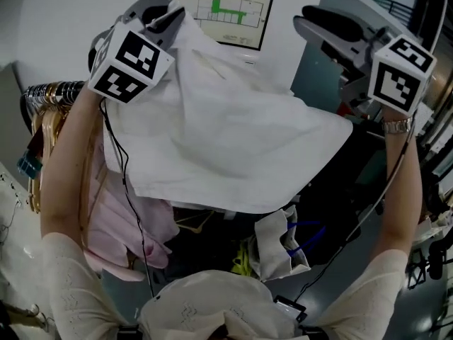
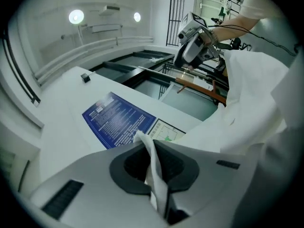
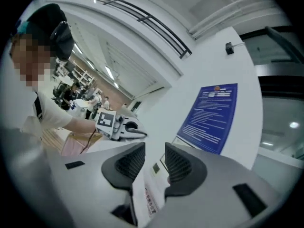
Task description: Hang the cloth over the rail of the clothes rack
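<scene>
**While the left gripper (image 1: 170,16) lifts the cloth (image 1: 226,140), draping is not yet begun**

Head view. Since the cloth hangs from one pinched corner and lies over no bar that I can see, I judge the step in hand to be the carry toward the rack, not the drape itself.
- The left gripper is raised at upper left, with its jaws closed on a top corner of the cloth.
- The cloth is white, thin and lightly creased. It fans down and to the right, and its lower edge hangs loose above a pink garment (image 1: 131,214) and dark clutter.
- The rail (image 1: 51,91) is at far left and crowded with hangers (image 1: 48,129). The cloth hangs beside it; contact cannot be made out.
- The right gripper (image 1: 308,18) is raised at upper right, apart from the cloth's right corner.

Left gripper view. The jaws are clamped on a narrow fold of cloth that stands up between the pads. The rest of the sheet billows at the right. The right gripper shows beyond it, clear of the fabric.

Right gripper view. The jaws are parted with nothing between them. Only the wall and the edge of a blue poster (image 3: 211,118) show through the gap.

Next move, as a judgement: the free gripper should take the opposite top corner so the sheet is spread. Both grippers then carry it across a bare stretch of rail and lower it until the fabric falls on both sides. Released from one corner, so limp a cloth would likely slide off.
</scene>
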Available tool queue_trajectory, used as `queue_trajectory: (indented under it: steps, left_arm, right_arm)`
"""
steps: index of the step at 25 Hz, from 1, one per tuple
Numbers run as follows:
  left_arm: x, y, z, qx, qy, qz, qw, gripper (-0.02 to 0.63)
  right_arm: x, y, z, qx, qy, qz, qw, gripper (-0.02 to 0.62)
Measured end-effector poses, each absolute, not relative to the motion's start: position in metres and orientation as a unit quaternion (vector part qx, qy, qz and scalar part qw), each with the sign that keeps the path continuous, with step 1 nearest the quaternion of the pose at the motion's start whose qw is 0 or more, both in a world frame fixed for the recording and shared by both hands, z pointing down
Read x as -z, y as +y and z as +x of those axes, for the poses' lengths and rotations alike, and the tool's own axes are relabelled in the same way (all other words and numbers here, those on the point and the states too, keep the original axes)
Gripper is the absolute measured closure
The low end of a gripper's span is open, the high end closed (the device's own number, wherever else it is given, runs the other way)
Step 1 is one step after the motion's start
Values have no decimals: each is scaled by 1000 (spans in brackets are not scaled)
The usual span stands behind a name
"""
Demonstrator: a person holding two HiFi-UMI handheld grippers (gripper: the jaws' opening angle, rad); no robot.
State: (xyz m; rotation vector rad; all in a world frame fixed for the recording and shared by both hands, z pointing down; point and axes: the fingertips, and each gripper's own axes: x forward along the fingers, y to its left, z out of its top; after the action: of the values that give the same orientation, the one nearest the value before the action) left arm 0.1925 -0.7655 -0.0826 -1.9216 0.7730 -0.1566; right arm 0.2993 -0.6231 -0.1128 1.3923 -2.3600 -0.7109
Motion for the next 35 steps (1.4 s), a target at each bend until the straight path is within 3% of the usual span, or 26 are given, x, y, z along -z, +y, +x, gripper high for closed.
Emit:
queue_trajectory:
  steps: [6, 10, 15, 16, 19, 23, 27, 32, 35]
  left_arm:
    - [98, -749, 183, 0, 315, -786, 532, 588]
    - [96, -745, 185, -5, 277, -803, 527, 588]
    - [90, -740, 192, 2, 233, -827, 512, 588]
    - [89, -740, 193, 8, 228, -828, 512, 588]
    - [85, -744, 191, 40, 232, -822, 518, 586]
    - [90, -745, 180, 41, 276, -798, 534, 554]
    - [125, -730, 149, -32, 323, -764, 557, 551]
    - [134, -715, 127, -19, 298, -798, 523, 551]
    - [112, -707, 124, 5, 298, -795, 528, 551]
  right_arm:
    - [94, -687, 206, 241, -850, 428, 189, 474]
    - [76, -736, 192, 215, -840, 439, 237, 474]
    - [68, -769, 194, 193, -829, 463, 246, 479]
    - [67, -771, 194, 188, -827, 468, 246, 549]
    - [69, -776, 199, 175, -821, 492, 232, 571]
    - [70, -780, 211, 159, -824, 500, 214, 571]
    - [65, -785, 221, 151, -811, 518, 226, 571]
    - [57, -783, 221, 146, -822, 506, 215, 568]
    - [62, -779, 217, 147, -825, 506, 203, 498]
